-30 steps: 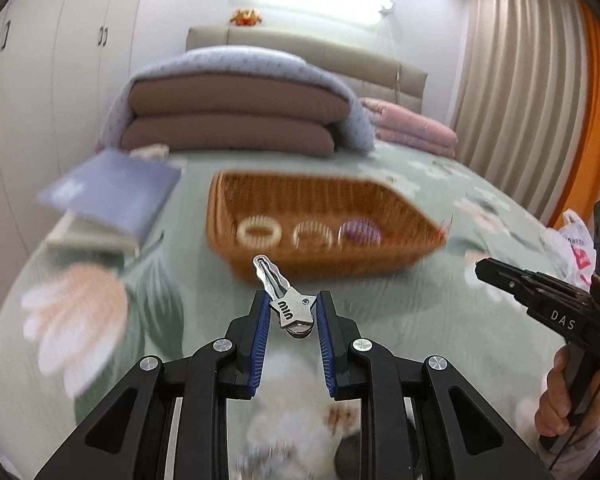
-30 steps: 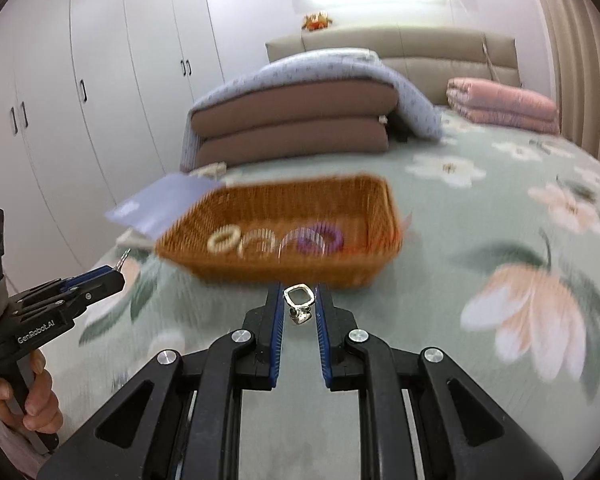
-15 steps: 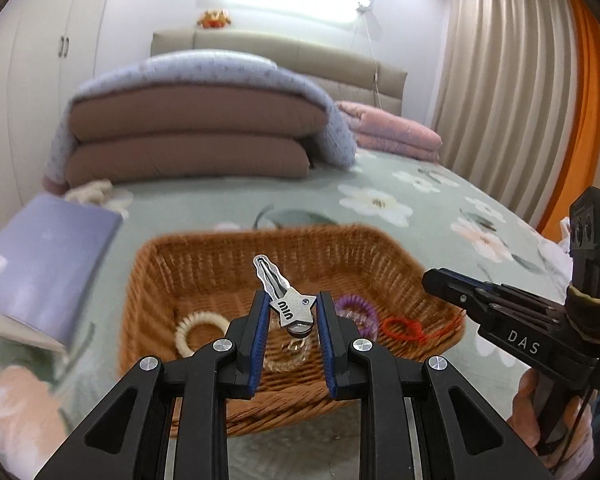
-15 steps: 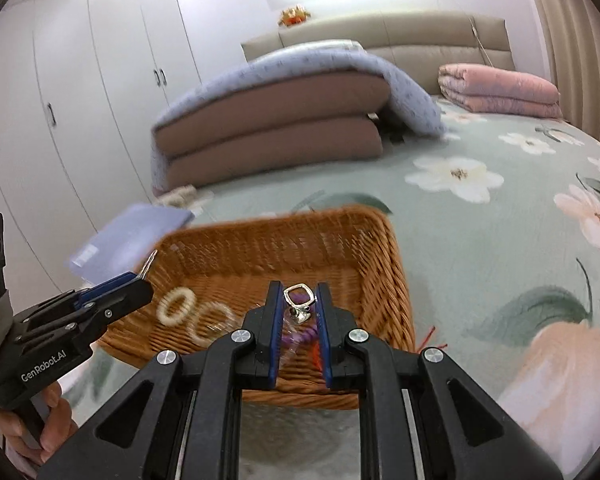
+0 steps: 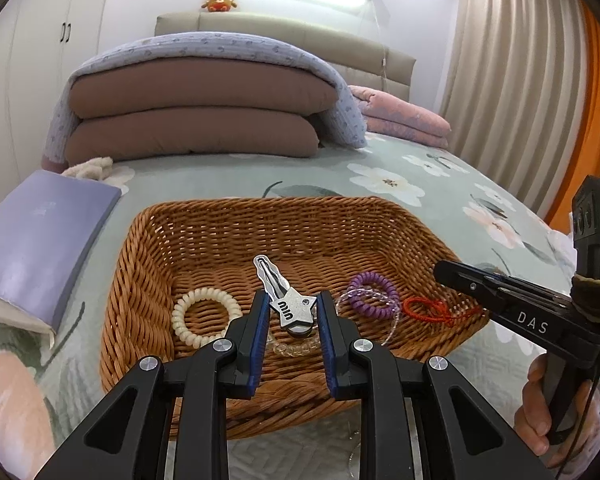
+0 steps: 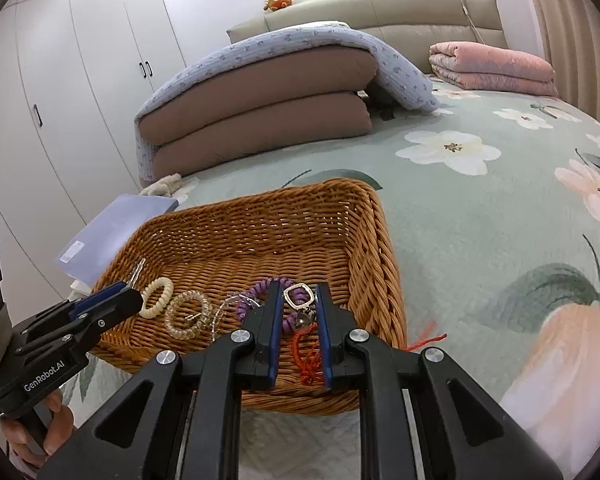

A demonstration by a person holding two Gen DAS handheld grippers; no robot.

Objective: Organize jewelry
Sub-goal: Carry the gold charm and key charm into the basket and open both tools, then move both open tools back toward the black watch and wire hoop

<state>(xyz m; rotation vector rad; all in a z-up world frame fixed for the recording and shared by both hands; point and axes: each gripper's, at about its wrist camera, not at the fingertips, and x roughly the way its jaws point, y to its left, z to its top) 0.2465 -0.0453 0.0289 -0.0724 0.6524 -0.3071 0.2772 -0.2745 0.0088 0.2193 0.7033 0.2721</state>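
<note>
Silver hair clip (image 5: pixel 288 306) pinched between left jaws

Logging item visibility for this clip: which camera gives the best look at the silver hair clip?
Left wrist view: the silver hair clip sits centered in the left gripper, lettering readable. The right wrist view shows only its tip poking past the fingers.

My left gripper (image 5: pixel 291 312) is clamped on a silver clip (image 5: pixel 290 307); my right gripper (image 6: pixel 299 307) pinches a ring charm (image 6: pixel 299 297); both angle forward, side by side.

The wicker basket's (image 5: pixel 148 280) far half lies bare; hair ties (image 5: pixel 206 316) crowd its near edge.
</note>
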